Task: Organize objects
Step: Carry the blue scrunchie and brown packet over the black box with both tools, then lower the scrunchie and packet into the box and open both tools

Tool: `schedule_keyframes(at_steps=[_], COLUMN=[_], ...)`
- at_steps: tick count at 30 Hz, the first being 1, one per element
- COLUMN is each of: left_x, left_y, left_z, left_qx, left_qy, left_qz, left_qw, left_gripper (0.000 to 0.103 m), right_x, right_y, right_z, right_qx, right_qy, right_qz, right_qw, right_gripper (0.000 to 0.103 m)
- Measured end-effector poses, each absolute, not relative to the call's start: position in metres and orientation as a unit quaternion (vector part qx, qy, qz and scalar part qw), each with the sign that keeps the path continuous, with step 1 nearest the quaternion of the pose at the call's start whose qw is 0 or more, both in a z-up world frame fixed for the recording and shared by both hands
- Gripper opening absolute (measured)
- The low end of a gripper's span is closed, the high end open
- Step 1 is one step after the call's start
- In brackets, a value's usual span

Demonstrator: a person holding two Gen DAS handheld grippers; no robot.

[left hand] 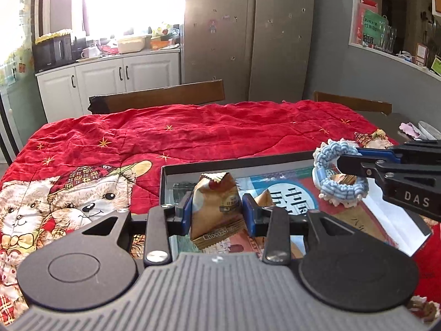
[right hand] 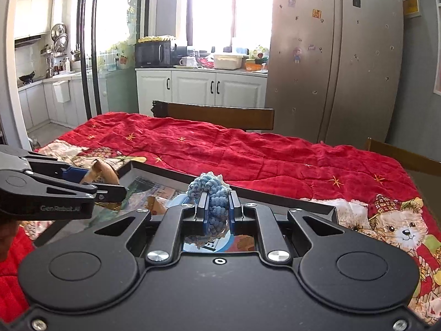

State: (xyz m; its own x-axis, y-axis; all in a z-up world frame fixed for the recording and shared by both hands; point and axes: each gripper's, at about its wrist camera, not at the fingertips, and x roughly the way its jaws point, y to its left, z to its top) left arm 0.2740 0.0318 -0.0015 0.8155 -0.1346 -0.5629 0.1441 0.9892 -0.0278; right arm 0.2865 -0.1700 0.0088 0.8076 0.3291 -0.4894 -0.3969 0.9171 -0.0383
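Observation:
My left gripper (left hand: 216, 211) is shut on a brown Choco snack packet (left hand: 213, 207) and holds it above a shallow black-rimmed tray (left hand: 234, 162) with a printed bottom. My right gripper (right hand: 216, 209) is shut on a blue and white crocheted hair scrunchie (right hand: 213, 201), also over the tray (right hand: 176, 175). In the left wrist view the right gripper (left hand: 348, 158) comes in from the right with the scrunchie (left hand: 337, 176) hanging on it. In the right wrist view the left gripper (right hand: 110, 182) comes in from the left with the packet (right hand: 103, 172).
The tray lies on a red quilted cloth (left hand: 193, 129) with teddy bear prints that covers the table. A second brown packet (left hand: 266, 197) lies in the tray. Wooden chair backs (left hand: 160, 96) stand behind the table. Small items (left hand: 419, 131) lie on bare table at far right.

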Motion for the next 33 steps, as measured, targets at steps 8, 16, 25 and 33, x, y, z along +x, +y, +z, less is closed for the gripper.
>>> schedule_keyframes(at_steps=[8, 16, 25, 33], left_x=[0.285, 0.290, 0.294, 0.297], left_y=[0.034, 0.032, 0.030, 0.029], left_z=[-0.017, -0.024, -0.030, -0.035], left_qx=[0.005, 0.008, 0.013, 0.017], left_qy=[0.308, 0.314, 0.322, 0.328], left_qz=[-0.080, -0.088, -0.088, -0.088], left_qw=[0.948, 0.945, 0.942, 0.941], left_gripper=[0.041, 0.041, 0.041, 0.041], right_x=[0.307, 0.317, 0.321, 0.324], right_y=[-0.173, -0.170, -0.168, -0.166], right_z=[-0.010, -0.025, -0.032, -0.033], right_qx=[-0.052, -0.044, -0.042, -0.045], right_qy=[0.265, 0.280, 0.291, 0.299], right_qz=[0.189, 0.193, 0.194, 0.191], right_qw=[0.944, 0.939, 0.936, 0.934], right_gripper=[0.013, 0.013, 0.013, 0.013])
